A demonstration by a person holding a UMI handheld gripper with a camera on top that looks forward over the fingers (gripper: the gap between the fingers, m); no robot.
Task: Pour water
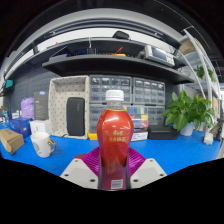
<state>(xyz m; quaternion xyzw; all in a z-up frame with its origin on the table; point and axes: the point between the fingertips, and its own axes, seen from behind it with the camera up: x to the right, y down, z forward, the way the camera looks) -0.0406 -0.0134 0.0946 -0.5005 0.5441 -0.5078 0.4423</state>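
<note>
Your claw (113, 172) has the bottle (114, 142) upright between its two fingers. The magenta pads (93, 160) sit tight against the bottle's lower sides, no gap visible on either side, so you're closed on it about a bottle-width apart. The light grey finger tips (78, 172) flare outward below.

The bottle is a clear plastic cylinder with a rounded shoulder, a narrow neck and a white ribbed screw cap (114, 97), cap still on. A red wrap label covers the shoulder and upper body; the contents look reddish-brown through the plastic. The bottle's base is hidden behind the fingers, so can't tell if it's resting on the counter or lifted.

The counter (170, 152) has a flat, smooth blue top. To the left of the bottle there's a white squat container (42, 143), probably a cup or jug, shape is soft in this view. Further left, a brown cardboard box (10, 140).

Behind the bottle sits a grey cabinet of small translucent plastic drawers (125, 99), and left of that a dark rectangular panel (75, 116) against a pale speckled board. A leafy green potted plant (190, 108) stands at the right end of the counter. A dark shelf (110, 60) with boxes on it runs overhead.
</note>
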